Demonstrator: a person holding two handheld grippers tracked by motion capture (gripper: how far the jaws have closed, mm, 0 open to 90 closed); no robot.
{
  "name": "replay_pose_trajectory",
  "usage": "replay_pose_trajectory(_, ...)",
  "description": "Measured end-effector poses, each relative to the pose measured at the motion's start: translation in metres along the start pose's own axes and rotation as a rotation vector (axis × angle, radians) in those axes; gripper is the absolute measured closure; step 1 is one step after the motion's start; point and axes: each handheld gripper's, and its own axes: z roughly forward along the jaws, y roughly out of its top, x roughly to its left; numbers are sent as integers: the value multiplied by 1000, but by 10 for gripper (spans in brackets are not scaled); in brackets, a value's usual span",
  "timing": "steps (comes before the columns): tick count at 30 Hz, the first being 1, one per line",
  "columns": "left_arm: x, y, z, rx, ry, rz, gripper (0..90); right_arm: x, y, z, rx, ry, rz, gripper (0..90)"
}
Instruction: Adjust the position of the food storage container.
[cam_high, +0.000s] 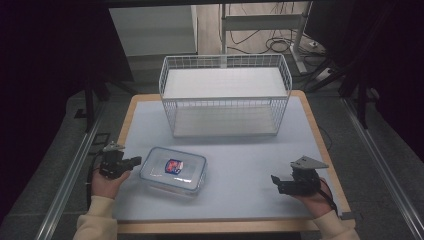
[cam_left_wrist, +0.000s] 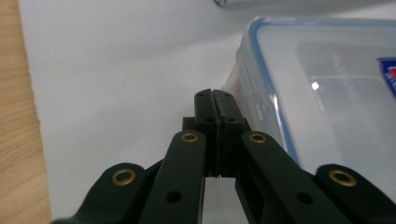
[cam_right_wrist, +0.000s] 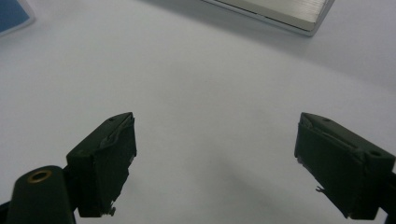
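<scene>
A clear plastic box (cam_high: 173, 170) with a blue-rimmed lid and a red and blue label lies on the white mat, front left of centre. My left gripper (cam_high: 137, 161) sits just left of the box, its jaws shut together with nothing between them. In the left gripper view the closed tips (cam_left_wrist: 214, 100) rest close beside the box's left edge (cam_left_wrist: 261, 93). My right gripper (cam_high: 275, 181) is at the front right, well apart from the box. The right gripper view shows that gripper (cam_right_wrist: 215, 154) open over bare mat.
A white wire basket (cam_high: 225, 95) stands at the back middle of the mat, and its base edge (cam_right_wrist: 275, 11) shows in the right gripper view. The wooden table edge (cam_high: 320, 135) frames the mat. Cables lie on the floor beyond the table.
</scene>
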Motion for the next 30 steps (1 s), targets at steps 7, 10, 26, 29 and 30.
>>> replay_pose_trajectory(7, -4, -13, 7, 27, -27, -12, 900, 0, 0, -2, -16, -25, -8, 146)
replay_pose_trajectory(10, -5, -15, 10, 41, -42, -9, 900, 1, 3, -6, -45, -28, -6, 148)
replay_pose_trajectory(26, -15, -19, 8, 41, -67, 22, 900, 0, 2, -4, -23, -9, 5, 147)
replay_pose_trajectory(29, -26, -18, 10, 46, -72, 53, 900, 0, 3, -5, -24, -12, 3, 147)
replay_pose_trajectory(30, -29, -17, 10, 48, -80, 60, 900, 0, 3, -5, -25, -14, 4, 147)
